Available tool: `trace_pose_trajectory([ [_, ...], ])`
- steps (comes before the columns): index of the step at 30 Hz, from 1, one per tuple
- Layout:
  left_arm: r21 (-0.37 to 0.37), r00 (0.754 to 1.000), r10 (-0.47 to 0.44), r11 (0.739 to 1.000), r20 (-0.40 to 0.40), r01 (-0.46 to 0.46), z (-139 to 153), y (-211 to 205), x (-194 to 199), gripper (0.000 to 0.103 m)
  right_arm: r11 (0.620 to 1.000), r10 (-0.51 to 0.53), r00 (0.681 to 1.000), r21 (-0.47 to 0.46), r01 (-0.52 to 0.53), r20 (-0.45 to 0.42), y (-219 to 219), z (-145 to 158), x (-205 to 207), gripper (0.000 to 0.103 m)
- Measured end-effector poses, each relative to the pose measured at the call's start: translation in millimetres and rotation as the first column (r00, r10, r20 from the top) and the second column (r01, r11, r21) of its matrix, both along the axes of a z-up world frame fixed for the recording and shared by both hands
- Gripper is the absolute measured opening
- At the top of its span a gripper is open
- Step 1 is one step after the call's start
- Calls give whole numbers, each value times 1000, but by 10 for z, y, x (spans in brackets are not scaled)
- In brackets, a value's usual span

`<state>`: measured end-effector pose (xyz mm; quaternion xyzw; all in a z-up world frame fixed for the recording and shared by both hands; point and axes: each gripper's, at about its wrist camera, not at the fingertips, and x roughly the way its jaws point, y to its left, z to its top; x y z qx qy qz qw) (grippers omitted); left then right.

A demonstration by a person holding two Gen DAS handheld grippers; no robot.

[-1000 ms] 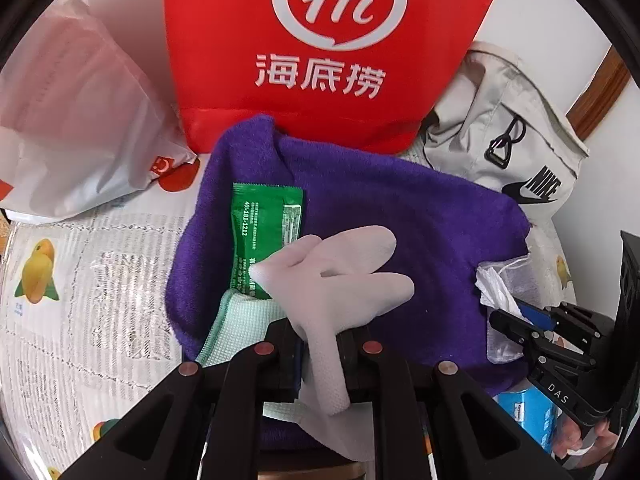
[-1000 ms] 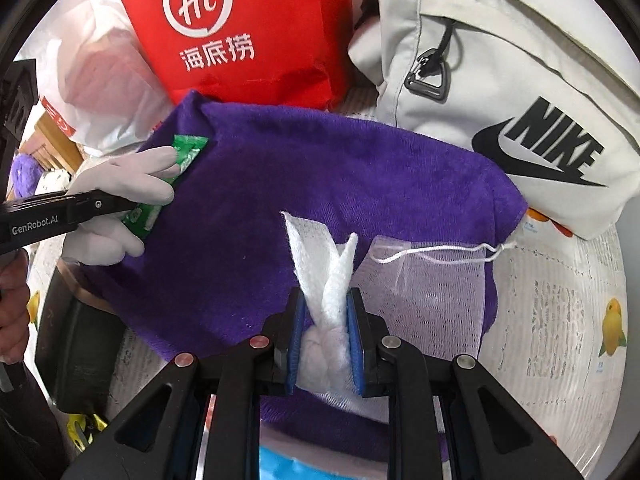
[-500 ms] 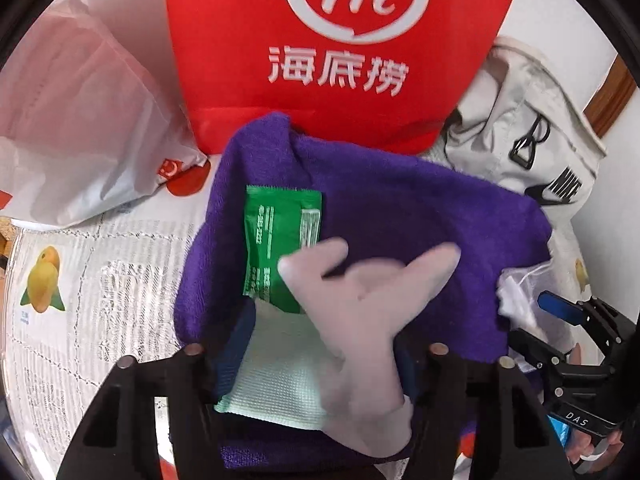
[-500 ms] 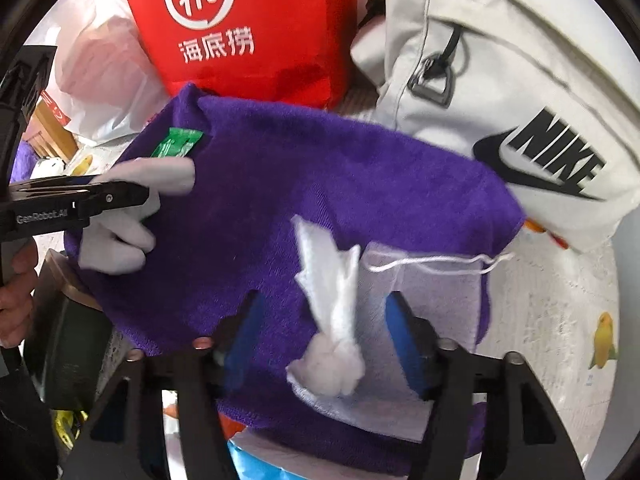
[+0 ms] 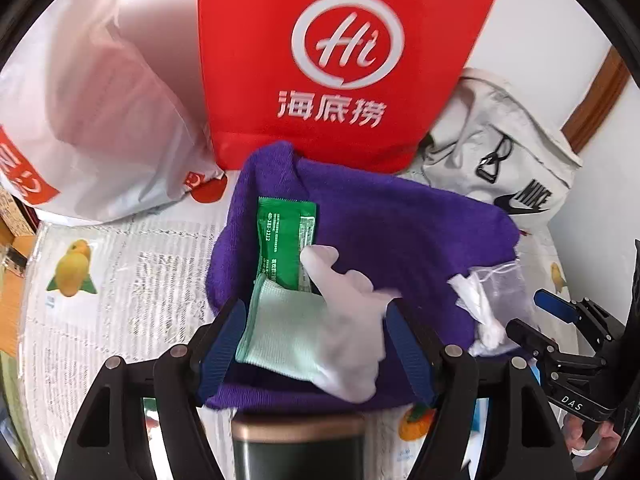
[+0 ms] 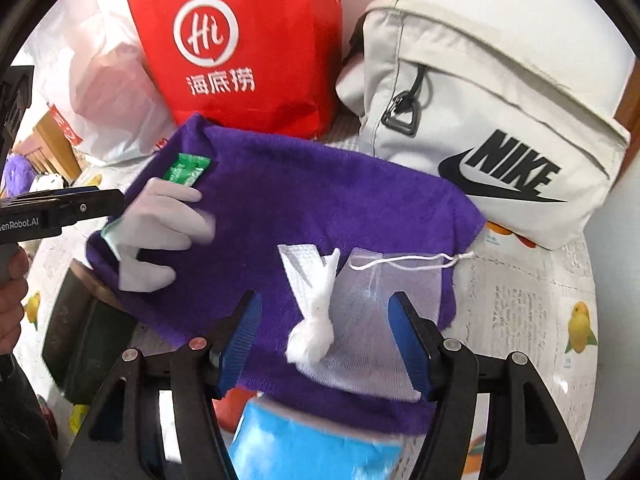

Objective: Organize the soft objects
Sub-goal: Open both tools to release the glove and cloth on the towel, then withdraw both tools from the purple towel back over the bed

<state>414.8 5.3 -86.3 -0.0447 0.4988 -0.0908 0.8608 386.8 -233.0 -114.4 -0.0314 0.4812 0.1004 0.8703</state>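
A purple towel (image 5: 400, 232) (image 6: 312, 216) lies spread on the table. On its left lie a white glove (image 5: 344, 320) (image 6: 160, 220) with a pale green cuff and a green packet (image 5: 284, 248) (image 6: 188, 168). On its right lie a knotted white gauze strip (image 6: 316, 308) (image 5: 476, 312) and a sheer drawstring pouch (image 6: 396, 300). My left gripper (image 5: 312, 344) is open, its jaws on either side of the released glove. My right gripper (image 6: 324, 340) is open, its jaws on either side of the gauze and pouch.
A red Haidilao bag (image 5: 340, 60) and a white plastic bag (image 5: 88, 120) stand behind the towel, a beige Nike bag (image 6: 492, 120) at the back right. A dark cylindrical lid (image 5: 296, 448) and a blue pack (image 6: 312, 444) sit near the front. The tablecloth (image 5: 120, 300) has a fruit print.
Both grippers opened and let go: the left released the white glove, the right released the knotted gauze. Both items now rest on the purple towel, and the grippers pulled back slightly.
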Motion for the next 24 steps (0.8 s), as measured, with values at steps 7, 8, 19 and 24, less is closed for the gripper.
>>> trace_pose_trajectory([
  [7,-19,998,0,1000,58,1,246,27,-458,71,999,3,997,45,-6,76,-42,283,-480,65],
  [8,-19,998,0,1000,67,1,263,17,-517,71,999,0,996,54,-5,88,-52,317,-570,65],
  [19,-18,989,-49,998,143,53,303,23,-1440,71,989,-7,995,146,-7,99,-20,311,-1417,65],
  [24,24,992,-52,998,113,49,64,36,-1755,71,983,11,996,184,-26,84,21,199,-1807,65],
])
